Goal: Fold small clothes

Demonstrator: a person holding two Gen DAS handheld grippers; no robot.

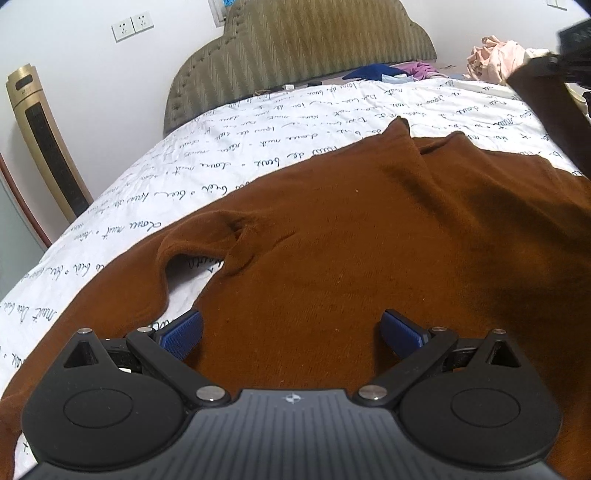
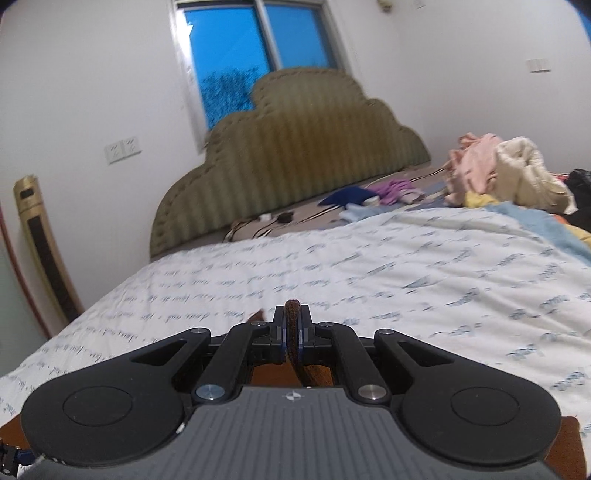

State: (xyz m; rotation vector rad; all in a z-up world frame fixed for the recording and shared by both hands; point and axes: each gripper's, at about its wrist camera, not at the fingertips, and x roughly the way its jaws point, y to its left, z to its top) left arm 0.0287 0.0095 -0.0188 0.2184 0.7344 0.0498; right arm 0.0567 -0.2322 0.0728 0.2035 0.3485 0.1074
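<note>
A rust-brown knit garment (image 1: 351, 240) lies spread across the white bed sheet (image 1: 221, 140) printed with script. My left gripper (image 1: 291, 332) hovers over its near part, open, its blue pads (image 1: 183, 332) wide apart with nothing pinched. In the right wrist view my right gripper (image 2: 291, 332) is shut on a fold of the brown garment (image 2: 292, 321), which sticks up between the pads and hangs below them. In the left wrist view, a dark strip of the lifted cloth (image 1: 546, 110) and the right gripper's body (image 1: 576, 33) show at the top right edge.
An olive padded headboard (image 2: 295, 147) stands at the far end of the bed. Piled pink and cream clothes (image 2: 506, 170) lie at the far right, small blue and purple items (image 2: 369, 195) and cables near the headboard. A gold tower appliance (image 1: 48, 147) stands at the left wall.
</note>
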